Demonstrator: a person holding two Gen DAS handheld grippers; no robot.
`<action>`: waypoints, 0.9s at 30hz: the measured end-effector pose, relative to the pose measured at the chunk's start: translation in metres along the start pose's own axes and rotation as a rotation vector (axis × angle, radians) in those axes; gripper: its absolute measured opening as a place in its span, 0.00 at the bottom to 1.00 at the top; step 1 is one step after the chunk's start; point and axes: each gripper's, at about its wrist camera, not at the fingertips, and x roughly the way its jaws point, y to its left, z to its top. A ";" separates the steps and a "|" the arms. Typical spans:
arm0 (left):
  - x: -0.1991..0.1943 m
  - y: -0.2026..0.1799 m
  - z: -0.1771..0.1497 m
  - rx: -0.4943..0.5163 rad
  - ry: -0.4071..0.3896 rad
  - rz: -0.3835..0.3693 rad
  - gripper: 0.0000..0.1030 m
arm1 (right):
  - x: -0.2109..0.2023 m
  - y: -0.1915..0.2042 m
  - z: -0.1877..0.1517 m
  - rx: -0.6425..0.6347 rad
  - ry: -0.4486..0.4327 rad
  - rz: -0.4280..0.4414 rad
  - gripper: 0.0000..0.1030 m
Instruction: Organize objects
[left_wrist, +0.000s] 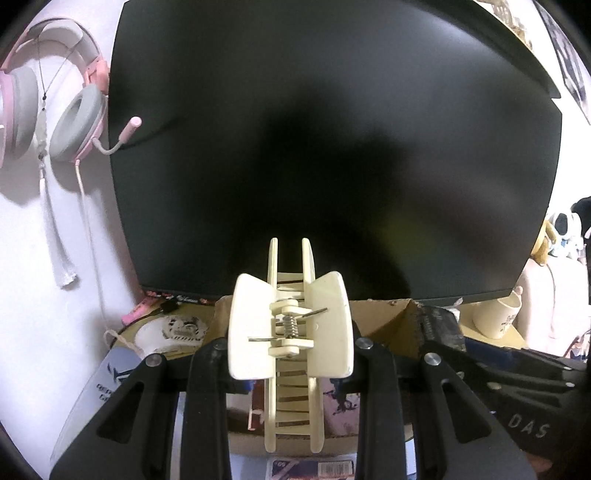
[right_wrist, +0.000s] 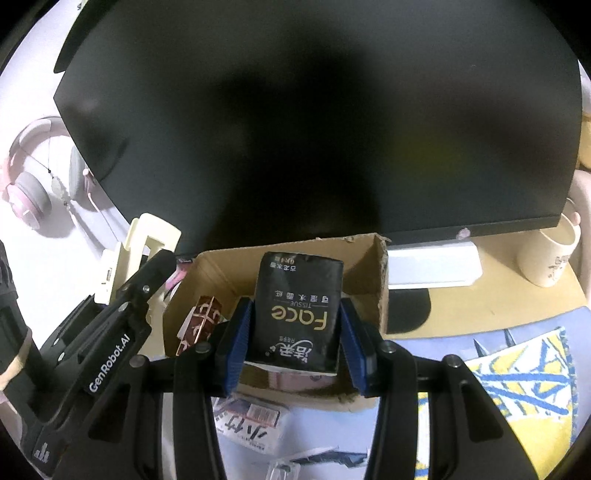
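- Tongs on the left (left_wrist: 290, 373) are clenched on a cream plastic claw hair clip (left_wrist: 290, 325), held up in front of the dark flat monitor screen (left_wrist: 332, 147)
- Right tongs (right_wrist: 295, 345) grip a black soft pack of facial tissues (right_wrist: 297, 314) between blue pads (right_wrist: 238, 343), above the open brown cardboard box (right_wrist: 380, 280) on the worktop (right_wrist: 498, 306)
- Pink and grey headset (left_wrist: 70, 110) hangs on the wall left of the screen
- Cream mug (right_wrist: 550, 254) stands to the right
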 end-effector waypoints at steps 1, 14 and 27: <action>0.001 -0.001 -0.002 0.009 -0.009 -0.002 0.27 | 0.001 0.000 0.000 -0.001 -0.005 0.002 0.49; 0.020 -0.006 -0.018 0.029 0.020 -0.053 0.27 | 0.017 -0.004 -0.005 0.050 -0.026 -0.041 0.49; 0.031 -0.009 -0.025 0.033 0.035 -0.054 0.27 | 0.018 -0.012 -0.007 0.120 -0.043 -0.040 0.49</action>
